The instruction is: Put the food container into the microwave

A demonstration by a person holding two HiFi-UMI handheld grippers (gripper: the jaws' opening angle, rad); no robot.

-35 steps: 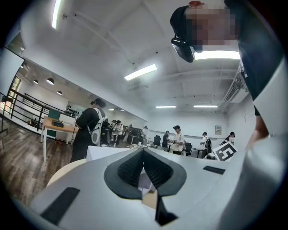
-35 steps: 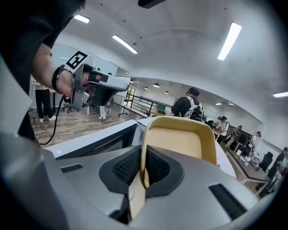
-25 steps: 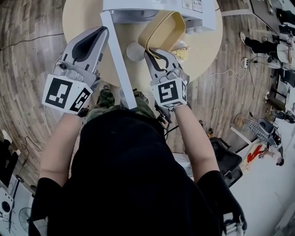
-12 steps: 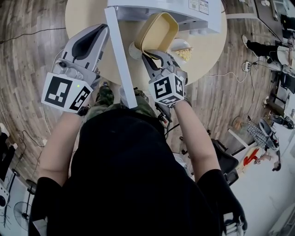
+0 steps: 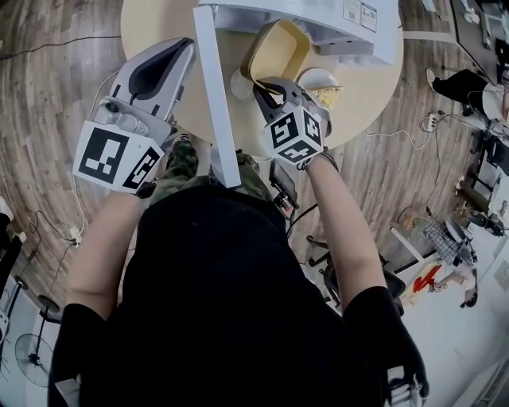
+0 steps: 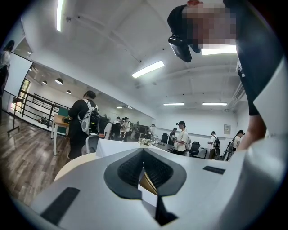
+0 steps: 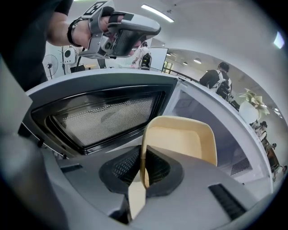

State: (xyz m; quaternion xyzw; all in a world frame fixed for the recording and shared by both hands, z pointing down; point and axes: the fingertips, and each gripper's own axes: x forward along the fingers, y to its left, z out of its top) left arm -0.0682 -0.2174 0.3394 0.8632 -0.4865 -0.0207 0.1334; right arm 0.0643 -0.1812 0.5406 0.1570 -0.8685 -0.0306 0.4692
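Note:
My right gripper (image 5: 270, 83) is shut on the rim of the tan food container (image 5: 278, 49), which is tilted with its far end at the mouth of the white microwave (image 5: 318, 17). The right gripper view shows the right gripper (image 7: 143, 168) pinching the container (image 7: 182, 140) wall, with the microwave cavity (image 7: 204, 110) behind it. The open microwave door (image 5: 217, 103) stands edge-on between my two grippers; its mesh window (image 7: 105, 117) faces the right gripper. My left gripper (image 5: 181, 49) is shut and empty, just left of the door. The left gripper (image 6: 144, 155) points up at the ceiling.
The microwave stands on a round pale table (image 5: 155, 24). A white bowl of pale food (image 5: 324, 86) and a small white disc (image 5: 240, 84) lie on the table just right of the door. The floor is wood. Several people stand far off in the room.
My right gripper has carried the container forward and left, closer to the microwave opening. The left gripper has stayed beside the door.

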